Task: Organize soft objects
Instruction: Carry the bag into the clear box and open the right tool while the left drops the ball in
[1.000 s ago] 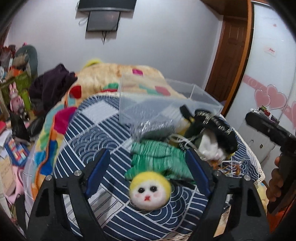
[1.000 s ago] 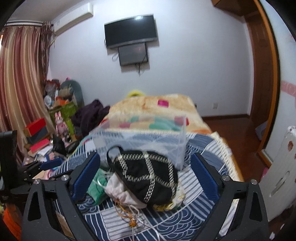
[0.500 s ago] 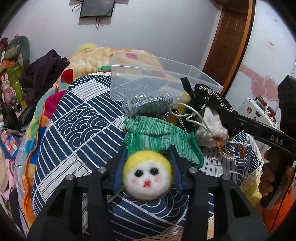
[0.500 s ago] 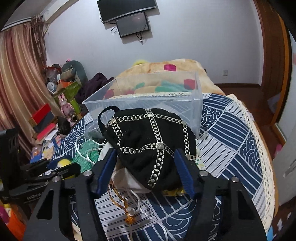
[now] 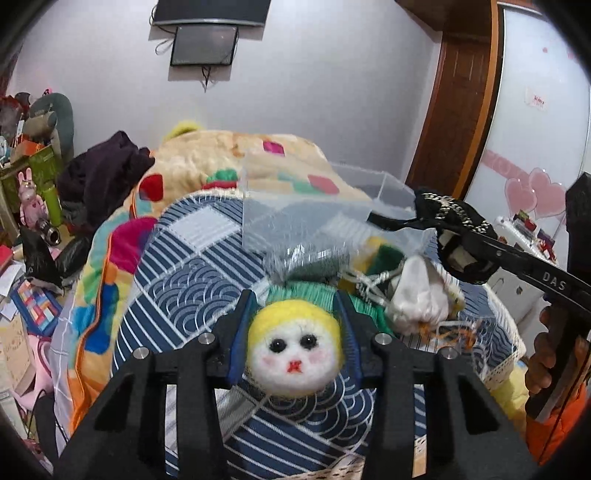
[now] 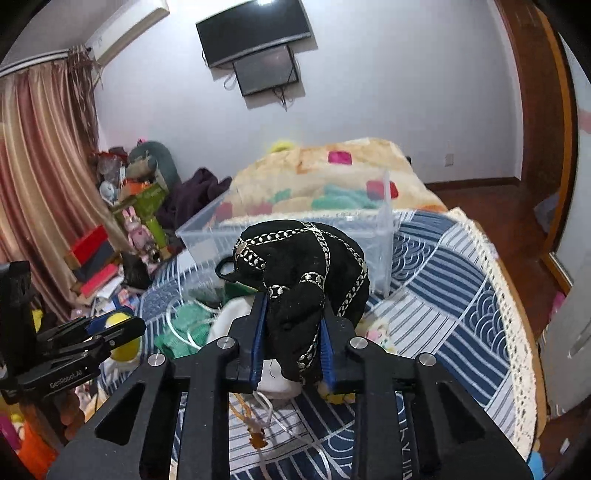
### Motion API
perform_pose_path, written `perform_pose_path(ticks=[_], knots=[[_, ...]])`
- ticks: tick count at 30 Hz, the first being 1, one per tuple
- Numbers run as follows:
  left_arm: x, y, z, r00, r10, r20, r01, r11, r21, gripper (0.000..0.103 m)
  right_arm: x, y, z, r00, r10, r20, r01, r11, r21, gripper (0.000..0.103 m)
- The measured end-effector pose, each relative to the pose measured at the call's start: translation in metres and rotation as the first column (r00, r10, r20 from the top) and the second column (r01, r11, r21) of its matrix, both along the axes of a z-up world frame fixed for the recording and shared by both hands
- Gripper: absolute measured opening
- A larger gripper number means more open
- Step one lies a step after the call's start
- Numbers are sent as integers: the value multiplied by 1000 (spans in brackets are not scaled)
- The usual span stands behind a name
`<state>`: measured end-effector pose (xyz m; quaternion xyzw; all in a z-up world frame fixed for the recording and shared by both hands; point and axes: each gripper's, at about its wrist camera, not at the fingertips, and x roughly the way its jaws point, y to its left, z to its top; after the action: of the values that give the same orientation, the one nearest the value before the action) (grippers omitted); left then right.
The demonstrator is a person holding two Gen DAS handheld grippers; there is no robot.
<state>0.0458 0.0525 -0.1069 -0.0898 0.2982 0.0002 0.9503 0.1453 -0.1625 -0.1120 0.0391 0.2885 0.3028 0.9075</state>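
A bedroom: a white wall carries a TV (image 6: 255,35) with a smaller screen under it, striped curtains (image 6: 40,177) hang on one side, and a bed fills the middle. A blue-and-white patterned cover (image 6: 443,288) lies over the near end of the bed, with a colourful blanket (image 5: 229,158) beyond it.

A clear bin (image 6: 295,236) stands on the cover toward the middle of the bed. Just in front of it lies a heap of soft things: a green knit (image 5: 314,291), a white pouch (image 5: 417,306) and a silvery mesh bag (image 5: 310,258).

The left gripper (image 5: 293,347) has its jaws clamped on a felt doll (image 5: 293,350), a white face with black eyes, a red mouth and yellow hair, near the bed's near edge, in front of the green knit. In the right wrist view its side reads "GenRobot.AI".

The right gripper (image 6: 291,350) has its jaws pinched tight on a black bag (image 6: 303,273) with chain trim, held above the heap and just in front of the bin. In the left wrist view the letters "DAS" show on its arm.
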Motion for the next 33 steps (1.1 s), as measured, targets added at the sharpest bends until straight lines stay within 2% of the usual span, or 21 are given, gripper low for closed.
perform_pose_path(ticks=[5, 10, 12, 17, 20, 25, 27, 33], knots=[[10, 0, 23, 998, 9, 67, -10, 1000, 14, 43, -6, -5, 23, 997, -17, 79, 15, 1000, 24, 22], [32, 4, 48, 991, -4, 132, 3, 1000, 7, 43, 4, -6, 40, 990, -37, 133, 34, 999, 25, 22], [42, 3, 58, 988, 3, 155, -7, 1000, 26, 43, 8, -5, 45, 988, -42, 148, 38, 999, 30, 22], [73, 5, 71, 985, 7, 171, -17, 998, 56, 43, 29, 2, 53, 985, -52, 165, 47, 998, 32, 22], [94, 9, 70, 989, 9, 147, -16, 999, 46, 43, 39, 7, 54, 983, -57, 173, 55, 998, 15, 22], [138, 15, 58, 998, -20, 51, 19, 1000, 23, 43, 59, 15, 52, 989, -33, 146, 34, 999, -3, 23], [152, 13, 49, 1000, -26, 12, 25, 999, 39, 43, 68, 21, 48, 993, -10, 118, 11, 1000, -8, 23], [187, 6, 27, 993, -69, -93, 75, 995, 59, 43, 92, 51, 19, 999, 32, 15, -30, 994, -108, 23]])
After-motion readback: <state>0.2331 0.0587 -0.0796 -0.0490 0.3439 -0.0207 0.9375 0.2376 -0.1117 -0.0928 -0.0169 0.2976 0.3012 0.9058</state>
